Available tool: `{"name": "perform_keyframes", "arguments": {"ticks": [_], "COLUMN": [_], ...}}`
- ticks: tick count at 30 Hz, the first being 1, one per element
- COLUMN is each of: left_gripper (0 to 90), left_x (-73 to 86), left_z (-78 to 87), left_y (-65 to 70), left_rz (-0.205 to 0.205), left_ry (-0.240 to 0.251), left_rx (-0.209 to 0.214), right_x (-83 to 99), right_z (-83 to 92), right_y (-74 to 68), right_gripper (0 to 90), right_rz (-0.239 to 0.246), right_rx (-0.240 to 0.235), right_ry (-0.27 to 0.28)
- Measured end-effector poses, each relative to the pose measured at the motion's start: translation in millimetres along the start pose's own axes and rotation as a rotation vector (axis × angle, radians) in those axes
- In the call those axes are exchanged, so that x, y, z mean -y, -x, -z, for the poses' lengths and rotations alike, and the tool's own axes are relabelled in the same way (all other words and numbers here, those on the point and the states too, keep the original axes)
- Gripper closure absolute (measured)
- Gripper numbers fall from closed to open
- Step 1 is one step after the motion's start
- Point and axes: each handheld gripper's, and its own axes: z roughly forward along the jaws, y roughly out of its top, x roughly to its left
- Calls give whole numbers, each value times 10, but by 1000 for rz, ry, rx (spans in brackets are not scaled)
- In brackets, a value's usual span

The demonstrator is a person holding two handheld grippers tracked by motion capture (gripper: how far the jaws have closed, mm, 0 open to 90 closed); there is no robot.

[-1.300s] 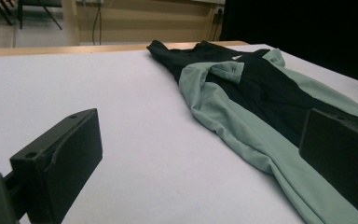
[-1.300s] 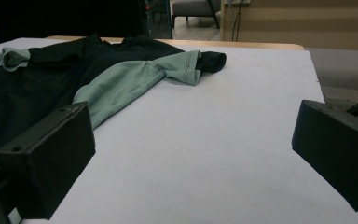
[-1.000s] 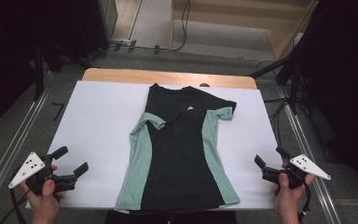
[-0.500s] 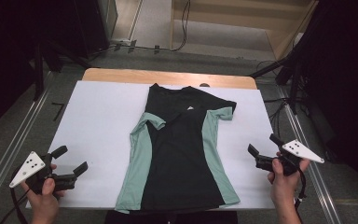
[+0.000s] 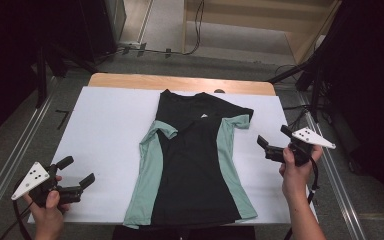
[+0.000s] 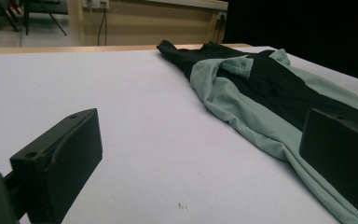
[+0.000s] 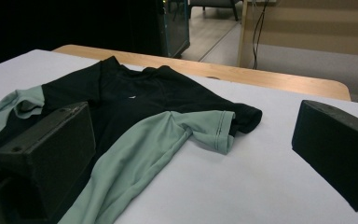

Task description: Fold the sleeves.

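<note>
A black T-shirt with mint-green side panels lies flat in the middle of the white-covered table, collar toward the far edge and both green sleeves turned in toward the chest. My left gripper is held open near the front left corner, well left of the shirt's hem. My right gripper is open just right of the shirt's green side panel. The left gripper view has the shirt ahead to the right of the left gripper. The right gripper faces the folded green sleeve.
A bare wooden strip runs along the table's far edge. Metal floor rails flank the table. Dark stands and cables crowd the right side. White cover left of the shirt lies bare.
My right gripper has moved forward and left, closer to the shirt's right side. The left gripper has barely shifted. The shirt lies as before.
</note>
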Motion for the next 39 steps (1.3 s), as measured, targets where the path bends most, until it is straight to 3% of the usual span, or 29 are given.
{"name": "perform_keyframes", "arguments": {"ticks": [5, 13, 31, 39], "left_gripper": [0, 0, 0, 0], "left_x": [7, 12, 18, 25], "left_z": [-11, -4, -5, -26], "left_y": [7, -7, -13, -1], "left_rz": [-3, 10, 11, 5], "left_ry": [0, 6, 10, 8], "left_rx": [4, -1, 4, -13], "right_x": [-90, -185, -385, -376], "right_z": [-182, -497, -1061, -1255], "right_y": [10, 114, 391, 516], "right_gripper": [0, 0, 0, 0], "right_rz": [13, -51, -70, -146], "right_rx": [0, 26, 88, 85], "right_ry": [-25, -83, -200, -228]}}
